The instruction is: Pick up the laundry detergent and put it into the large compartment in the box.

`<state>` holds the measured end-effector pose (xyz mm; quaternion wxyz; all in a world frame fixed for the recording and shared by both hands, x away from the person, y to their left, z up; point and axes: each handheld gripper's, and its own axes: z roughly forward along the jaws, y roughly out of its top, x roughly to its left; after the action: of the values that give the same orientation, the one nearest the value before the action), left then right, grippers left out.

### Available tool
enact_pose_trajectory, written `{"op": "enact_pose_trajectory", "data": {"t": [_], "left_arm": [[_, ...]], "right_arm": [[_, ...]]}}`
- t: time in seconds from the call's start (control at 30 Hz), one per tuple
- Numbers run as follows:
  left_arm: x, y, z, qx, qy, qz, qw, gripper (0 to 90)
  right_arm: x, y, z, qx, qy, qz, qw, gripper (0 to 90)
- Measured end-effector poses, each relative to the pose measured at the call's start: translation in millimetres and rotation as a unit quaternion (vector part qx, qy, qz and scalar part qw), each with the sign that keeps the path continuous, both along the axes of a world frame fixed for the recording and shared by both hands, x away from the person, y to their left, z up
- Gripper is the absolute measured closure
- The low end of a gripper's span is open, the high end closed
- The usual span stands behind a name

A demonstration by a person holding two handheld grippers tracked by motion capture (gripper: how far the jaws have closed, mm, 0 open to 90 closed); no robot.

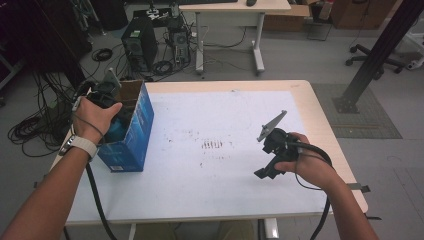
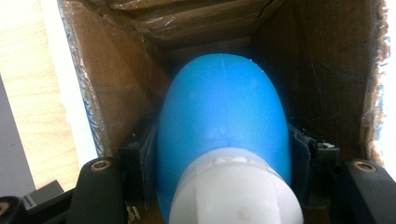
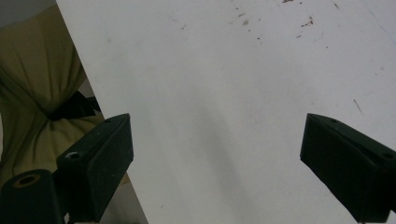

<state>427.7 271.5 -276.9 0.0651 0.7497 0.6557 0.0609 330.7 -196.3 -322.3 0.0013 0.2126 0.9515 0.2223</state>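
High view: at the tabletop's left edge, the left gripper [image 1: 107, 95] reaches into the open blue cardboard box [image 1: 132, 135]. Left gripper view: its jaws clamp a smooth blue plastic bottle with a white cap [image 2: 222, 140] by its sides, likely light and slippery. Right gripper view: the right gripper [image 3: 217, 161] hangs spread and empty over the white tabletop [image 3: 224, 70].

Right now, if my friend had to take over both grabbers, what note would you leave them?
Left gripper: shut on a blue bottle with a white cap, reaching into the open blue box at the table's left edge.
Right gripper: open, holding nothing, above the bare white table.
Done: bottle is gripped and inside the box's mouth.
Left: probably finish moving the bottle, then let go. I cannot tell whether it is going in or coming out.
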Motion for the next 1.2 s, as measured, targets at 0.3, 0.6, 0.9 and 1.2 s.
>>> {"op": "enact_pose_trajectory", "data": {"t": [0.3, 0.6, 0.9, 1.2], "left_arm": [[1.3, 4.2, -0.9, -0.009, 0.003, -0.003, 1.0, 36.8], [3.5, 3.6, -3.2, -0.01, 0.007, -0.008, 0.9999, 32.7], [3.6, 3.5, -3.4, -0.011, 0.005, -0.008, 0.9999, 31.1], [3.2, 1.4, -3.6, -0.008, 0.006, -0.013, 0.9999, 26.9]], "right_arm": [[0.0, -0.5, 0.4, 0.0, 0.0, -0.001, 1.0, 9.4], [0.1, -1.6, -1.3, -0.001, 0.002, -0.002, 1.0, 9.4], [-0.3, -2.6, -1.9, -0.002, 0.003, -0.003, 1.0, 9.4], [-1.1, -2.2, -0.8, -0.001, 0.002, -0.003, 1.0, 9.4]]}}
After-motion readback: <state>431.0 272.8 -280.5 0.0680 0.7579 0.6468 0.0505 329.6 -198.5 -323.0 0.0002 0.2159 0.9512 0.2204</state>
